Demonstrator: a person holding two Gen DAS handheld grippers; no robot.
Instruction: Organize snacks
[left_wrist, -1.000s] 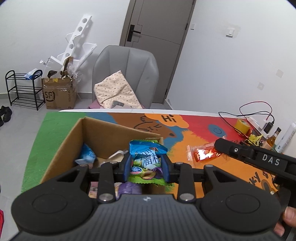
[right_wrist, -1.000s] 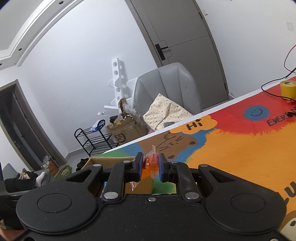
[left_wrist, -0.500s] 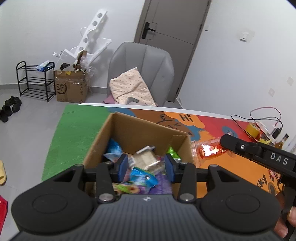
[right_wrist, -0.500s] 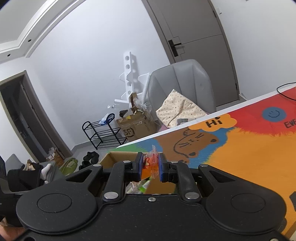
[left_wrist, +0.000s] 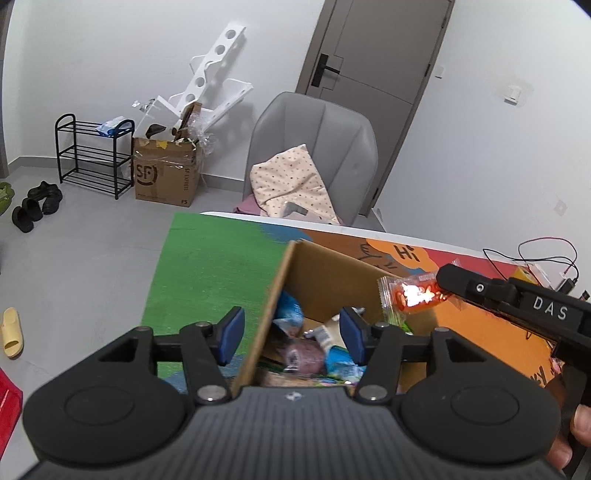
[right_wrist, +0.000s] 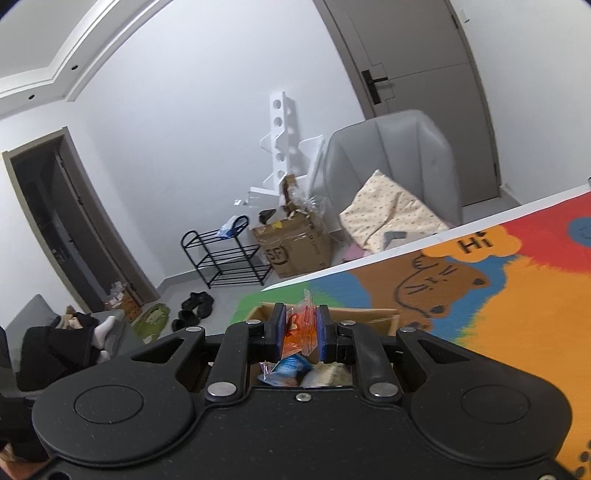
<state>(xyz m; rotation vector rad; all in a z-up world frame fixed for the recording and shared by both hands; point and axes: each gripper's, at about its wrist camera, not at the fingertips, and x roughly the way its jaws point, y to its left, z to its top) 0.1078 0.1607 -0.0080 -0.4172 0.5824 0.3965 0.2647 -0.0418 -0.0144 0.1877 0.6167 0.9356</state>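
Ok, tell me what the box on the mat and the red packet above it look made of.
Box: plain brown corrugated cardboard, matte; raw board edge shows along its rim.
Red packet: thin clear plastic film, glossy; it glares under the light, its crimped edge is see-through, and orange-red contents show inside. Exact plastic can't be told.

Green mat (left_wrist: 210, 266) left of the cardboard box (left_wrist: 325, 266) lies bare; packets (left_wrist: 303, 350) crowd the box's inside.

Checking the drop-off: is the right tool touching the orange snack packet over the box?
Touching. In the right wrist view the right tool, jaws opening, has the orange snack packet between its pads, above the cardboard box.
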